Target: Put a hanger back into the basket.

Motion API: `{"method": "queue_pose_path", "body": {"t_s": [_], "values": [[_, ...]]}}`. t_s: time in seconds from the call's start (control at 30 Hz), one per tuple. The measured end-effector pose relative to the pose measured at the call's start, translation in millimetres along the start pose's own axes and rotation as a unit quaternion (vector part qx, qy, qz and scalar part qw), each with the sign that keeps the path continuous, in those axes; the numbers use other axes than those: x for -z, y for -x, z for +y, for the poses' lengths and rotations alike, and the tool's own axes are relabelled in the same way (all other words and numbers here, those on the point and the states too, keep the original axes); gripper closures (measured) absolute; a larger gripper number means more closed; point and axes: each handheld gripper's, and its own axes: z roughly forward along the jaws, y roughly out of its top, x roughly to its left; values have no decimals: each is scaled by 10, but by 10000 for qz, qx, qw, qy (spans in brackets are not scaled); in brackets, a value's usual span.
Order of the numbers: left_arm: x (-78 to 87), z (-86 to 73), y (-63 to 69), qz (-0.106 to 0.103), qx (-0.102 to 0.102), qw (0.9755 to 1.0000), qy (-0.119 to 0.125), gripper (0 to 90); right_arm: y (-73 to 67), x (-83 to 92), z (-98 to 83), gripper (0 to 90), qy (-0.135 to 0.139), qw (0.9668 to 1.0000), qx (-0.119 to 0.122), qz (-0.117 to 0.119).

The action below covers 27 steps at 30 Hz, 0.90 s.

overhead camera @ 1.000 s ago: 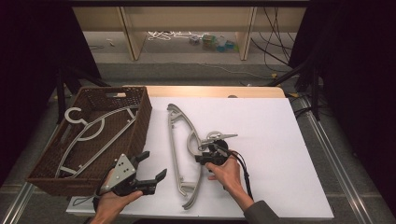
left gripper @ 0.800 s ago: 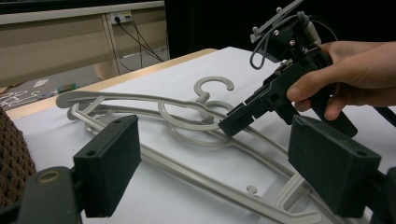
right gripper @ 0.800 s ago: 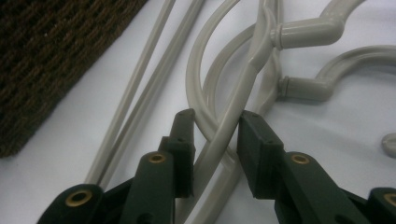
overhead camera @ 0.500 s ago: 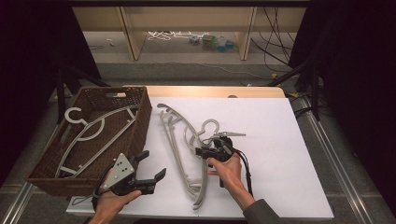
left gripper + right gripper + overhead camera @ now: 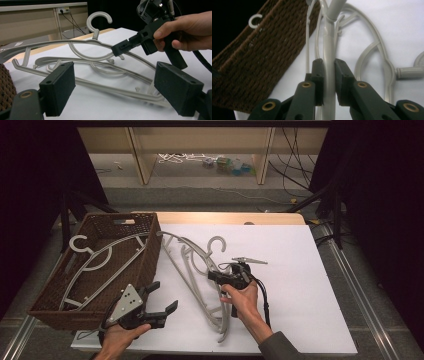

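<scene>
Wicker basket (image 5: 145,255), table's left edge: we list one grey hanger (image 5: 100,262) inside. Our right gripper (image 5: 214,276), jaws just closing, clamps a grey hanger's arm (image 5: 329,65) mid-table; left gripper (image 5: 162,299) gapes empty at the front edge.

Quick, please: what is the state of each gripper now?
Left gripper: open, holding nothing.
Right gripper: jaws have just been closing, now shut on a grey hanger.
</scene>
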Motion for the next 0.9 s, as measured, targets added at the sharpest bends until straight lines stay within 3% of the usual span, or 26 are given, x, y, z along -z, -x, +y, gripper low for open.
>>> {"method": "queue_pose_path", "body": {"t_s": [0.07, 0.13, 0.23, 0.33, 0.47, 0.73, 0.9], "values": [[-14, 0, -1, -48, 13, 10000, 80, 171, 14, 30, 18, 802, 32, 10000, -70, 31], [-6, 1, 9, -9, 13, 10000, -1, 171, 5, 59, 36, 801, 74, 9999, -90, 57], [-16, 0, 5, -70, 6, 9999, 89, 171, 13, 88, 80, 802, 173, 9998, -16, 85], [-3, -3, 18, -4, 63, 10000, -4, 171, 31, 127, 107, 802, 192, 9998, -36, 88], [-1, 7, 3, -26, -43, 10000, 35, 172, 59, 179, 145, 802, 216, 9997, -14, 80], [-11, -1, 6, -50, 20, 10000, 78, 172, 140, 284, 193, 802, 274, 9991, 296, 96], [-8, 8, -6, 25, -50, 10000, -29, 172, 195, 441, 215, 802, 261, 9986, 440, 102]]}}
